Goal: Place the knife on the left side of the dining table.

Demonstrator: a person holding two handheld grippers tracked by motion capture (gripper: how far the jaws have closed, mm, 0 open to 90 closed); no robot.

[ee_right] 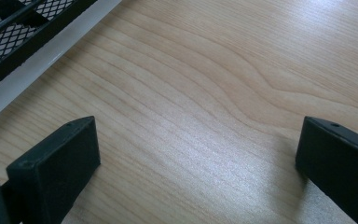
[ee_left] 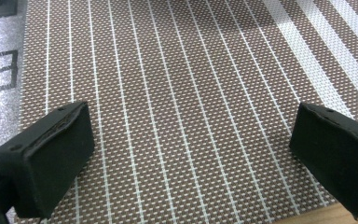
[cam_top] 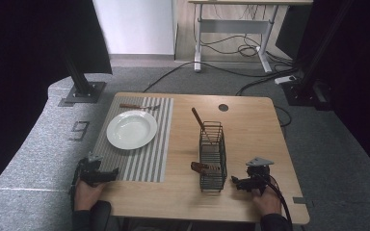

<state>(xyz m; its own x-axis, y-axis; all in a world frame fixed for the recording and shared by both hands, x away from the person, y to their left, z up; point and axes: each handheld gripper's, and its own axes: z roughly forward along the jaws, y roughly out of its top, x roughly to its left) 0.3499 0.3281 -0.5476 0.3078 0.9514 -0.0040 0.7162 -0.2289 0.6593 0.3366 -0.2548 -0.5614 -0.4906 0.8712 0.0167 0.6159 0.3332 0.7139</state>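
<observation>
A wooden surface stands on grey carpet. Both tongs, left and right, gape apart, empty. A striped mat lies at nine o'clock.

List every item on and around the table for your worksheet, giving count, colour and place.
Light wooden table: one, centre.
Brown-and-white striped woven placemat: one, table's left.
Round white plate: one, on placemat.
Brown-handled utensil: one, beyond plate.
Black wire mesh caddy: one, table's middle.
Brown-handled utensils: two, in caddy.
Left gripper: black, open, over placemat's near edge.
Right gripper: black, open, beside caddy.
</observation>
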